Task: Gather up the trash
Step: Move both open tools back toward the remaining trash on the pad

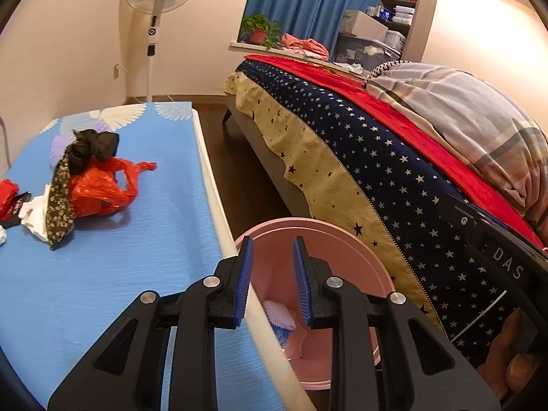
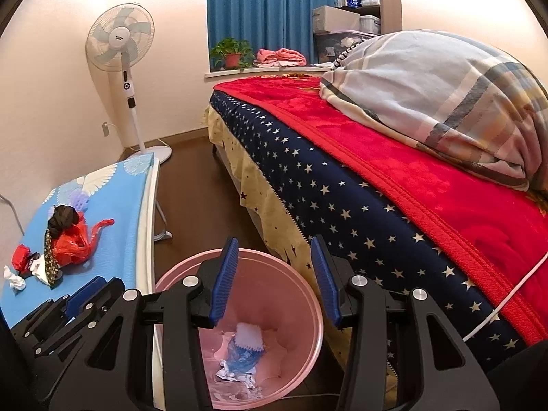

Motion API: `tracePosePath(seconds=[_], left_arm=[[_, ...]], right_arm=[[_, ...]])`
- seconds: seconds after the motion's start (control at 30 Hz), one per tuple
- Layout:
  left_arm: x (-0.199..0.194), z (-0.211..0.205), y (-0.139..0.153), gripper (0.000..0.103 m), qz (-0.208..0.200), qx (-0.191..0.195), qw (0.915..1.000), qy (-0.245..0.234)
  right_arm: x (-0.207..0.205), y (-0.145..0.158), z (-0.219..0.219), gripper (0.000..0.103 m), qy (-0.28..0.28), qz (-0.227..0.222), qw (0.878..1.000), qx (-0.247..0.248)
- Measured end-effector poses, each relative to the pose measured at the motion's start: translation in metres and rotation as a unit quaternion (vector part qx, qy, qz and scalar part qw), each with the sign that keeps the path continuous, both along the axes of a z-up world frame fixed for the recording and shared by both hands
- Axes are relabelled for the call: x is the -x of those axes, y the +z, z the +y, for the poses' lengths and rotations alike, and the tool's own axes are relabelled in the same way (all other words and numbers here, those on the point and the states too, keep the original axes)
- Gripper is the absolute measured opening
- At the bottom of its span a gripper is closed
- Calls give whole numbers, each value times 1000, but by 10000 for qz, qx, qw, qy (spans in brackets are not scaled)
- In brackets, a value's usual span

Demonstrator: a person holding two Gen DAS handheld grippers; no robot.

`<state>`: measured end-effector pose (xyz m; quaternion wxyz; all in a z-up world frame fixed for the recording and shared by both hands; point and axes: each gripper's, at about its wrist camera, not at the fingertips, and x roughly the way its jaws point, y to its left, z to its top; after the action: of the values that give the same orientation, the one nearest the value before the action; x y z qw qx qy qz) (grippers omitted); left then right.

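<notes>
A pink trash bin point(image 2: 304, 294) stands on the floor between the blue-topped table point(image 1: 102, 274) and the bed, with white and blue scraps point(image 2: 245, 346) inside. My right gripper point(image 2: 274, 250) is open and empty right above the bin. My left gripper point(image 1: 273, 250) is open and empty over the table's right edge, above the bin point(image 1: 342, 239). On the table lie a red plastic bag point(image 1: 99, 188), a black crumpled piece point(image 1: 96, 147), a dark floral strip point(image 1: 60, 205), white paper point(image 1: 34, 219) and a red wrapper point(image 1: 7, 195). The pile also shows in the right wrist view point(image 2: 68, 239).
A bed with a star-patterned sheet point(image 2: 342, 205), red blanket and striped pillow fills the right. A standing fan point(image 2: 120, 41) is by the far wall. Dark wood floor point(image 2: 191, 188) runs between table and bed. A white cable point(image 2: 496, 311) hangs over the bed's side.
</notes>
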<state>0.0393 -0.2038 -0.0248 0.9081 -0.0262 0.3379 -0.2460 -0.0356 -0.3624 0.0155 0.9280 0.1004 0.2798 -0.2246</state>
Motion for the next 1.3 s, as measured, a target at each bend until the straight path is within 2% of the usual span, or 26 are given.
tracePosePath(seconds=[0.33,0.57,0.73,0.9,1.1,1.3], left_arm=[[-1,43,10,22,-242,7,9982,541],[-8,77,11,22,-366,-20,9934,1089],[-14,103,11,22,-491,-44,9870,1533],[-24,124,7,16,-514,-87,9814,1846],[-36,150,3,12,-534,-138,9737,2211],[-48,179,5,12,-578,-221,9594,2750]], right_arm=[[-10,5,27,42,442,-316,9985,-117],[-30,4,52,30,966,-594,9929,-364],[-48,2,74,29,1327,-755,9868,-532],[-68,-1,97,29,1723,-909,9783,-709],[-97,-17,121,29,2104,-872,9687,-991],[-123,-35,141,30,2349,-743,9609,-1264]])
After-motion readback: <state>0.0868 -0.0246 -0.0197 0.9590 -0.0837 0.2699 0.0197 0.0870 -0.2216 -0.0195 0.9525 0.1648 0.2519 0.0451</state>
